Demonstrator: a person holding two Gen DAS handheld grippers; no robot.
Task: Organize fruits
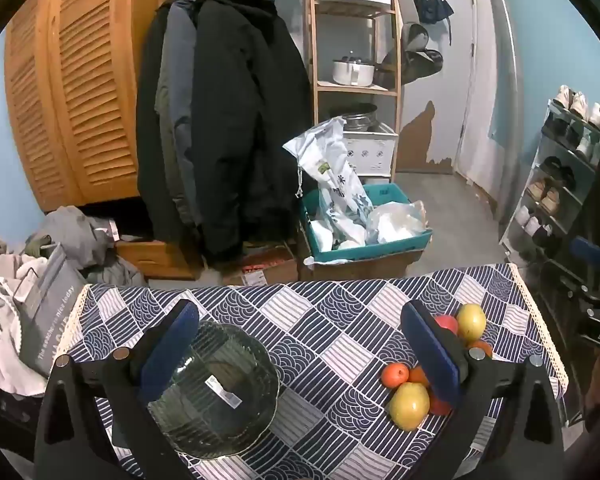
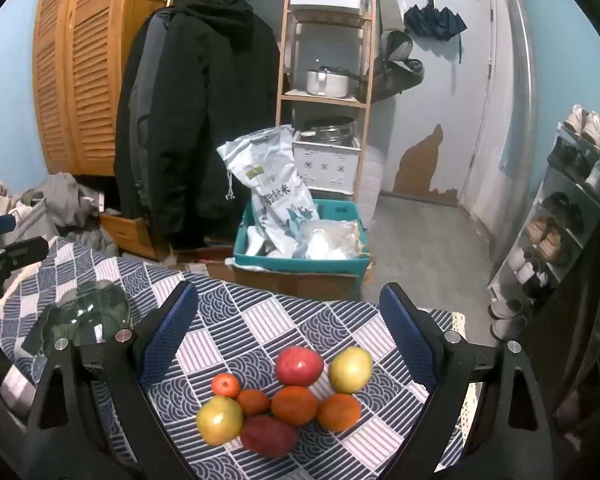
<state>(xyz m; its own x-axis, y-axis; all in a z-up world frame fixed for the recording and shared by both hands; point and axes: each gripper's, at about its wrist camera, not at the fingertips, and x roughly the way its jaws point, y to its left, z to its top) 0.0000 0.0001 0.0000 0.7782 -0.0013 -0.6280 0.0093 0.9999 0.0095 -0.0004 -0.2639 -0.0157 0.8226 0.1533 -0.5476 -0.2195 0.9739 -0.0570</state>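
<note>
Left wrist view: my left claw (image 1: 300, 352) is wide, nothing between the pads. The ribbed glass bowl (image 1: 220, 392) sits on the patterned surface (image 1: 320, 312) at about 7 o'clock, partly behind my left pad — empty, a sticker showing through the glass. The fruit pile (image 1: 416, 384) is at 4 o'clock, mostly hidden by my right pad; I can make out yellow-green ones, small orange ones and a bit of red.

Right wrist view: my right claw (image 2: 288, 340) is also wide and holds nothing. The fruit sits at 6 o'clock, between and below the pads, clustered and touching: red apple (image 2: 299, 365), yellow-green apple (image 2: 351, 369), a second yellow-green one (image 2: 219, 420), a darker red fruit (image 2: 269, 436), three oranges (image 2: 294, 405) and a small tangerine-like one (image 2: 225, 385). The bowl is well apart at 9 o'clock, half cut off by the claw body.

My read: nothing sorted yet — this is the approach to the first pick. Next move calls for lowering the right claw onto an outer fruit, the yellow-green apple at the edge looks easiest, and closing gently; round and smooth, so they may roll and nudge their neighbours.
</note>
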